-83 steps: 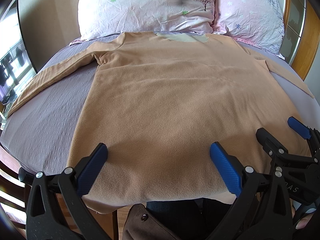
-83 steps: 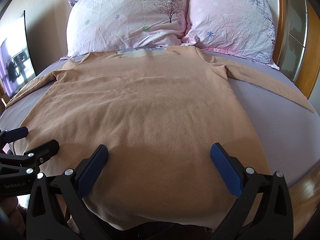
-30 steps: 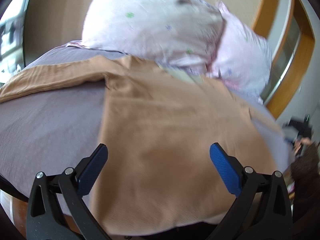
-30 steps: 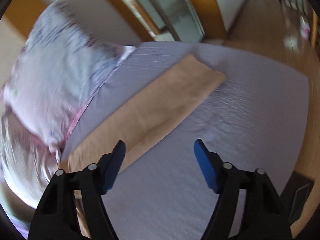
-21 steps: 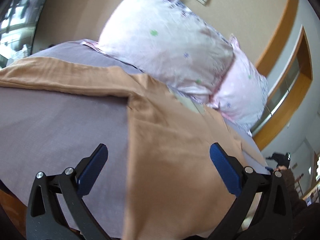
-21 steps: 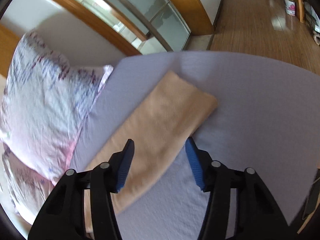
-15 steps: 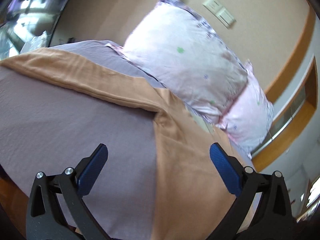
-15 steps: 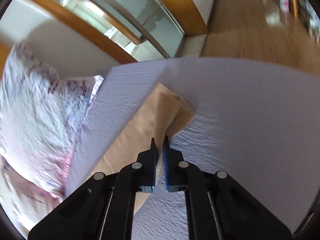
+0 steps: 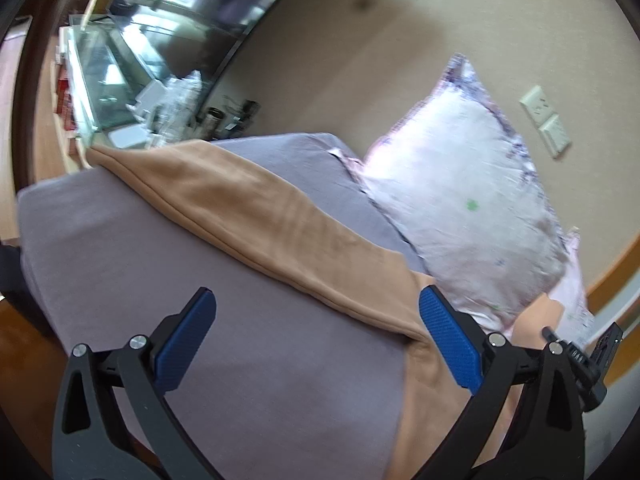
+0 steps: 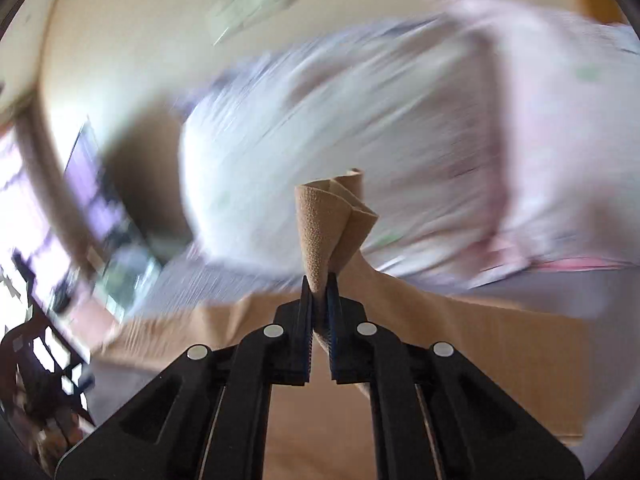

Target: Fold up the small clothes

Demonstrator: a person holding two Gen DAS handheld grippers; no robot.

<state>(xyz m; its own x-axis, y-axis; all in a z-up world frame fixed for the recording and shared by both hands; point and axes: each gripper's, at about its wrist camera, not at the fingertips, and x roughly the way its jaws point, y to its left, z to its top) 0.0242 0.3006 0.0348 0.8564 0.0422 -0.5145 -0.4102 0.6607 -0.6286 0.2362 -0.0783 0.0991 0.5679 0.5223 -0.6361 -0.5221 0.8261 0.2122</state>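
Tan top (image 9: 256,216) flat on bed (fleecy), right gripper (image 10: 318,300) pinching sleeve cuff (image 10: 328,224), left gripper (image 9: 316,332) jaws wide.

Right tool (image 10: 319,280) pinched tight on tan sleeve cuff (image 10: 334,224), cuff end sticking up past tips w/ folds bunched. Rest of tan shirt (image 10: 460,336) spread below cuff on purple bed sheet (image 10: 224,280). Pillows (image 10: 400,120) behind cuff, heavily blurred.

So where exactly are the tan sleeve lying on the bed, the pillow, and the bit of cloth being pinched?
tan sleeve (image 9: 256,216): left wrist view, middle of its length.
pillow (image 9: 472,208): left wrist view, centre of its face.
pinched cloth (image 10: 324,232): right wrist view, bunched end above the shut right hand-held gripper (image 10: 319,284).
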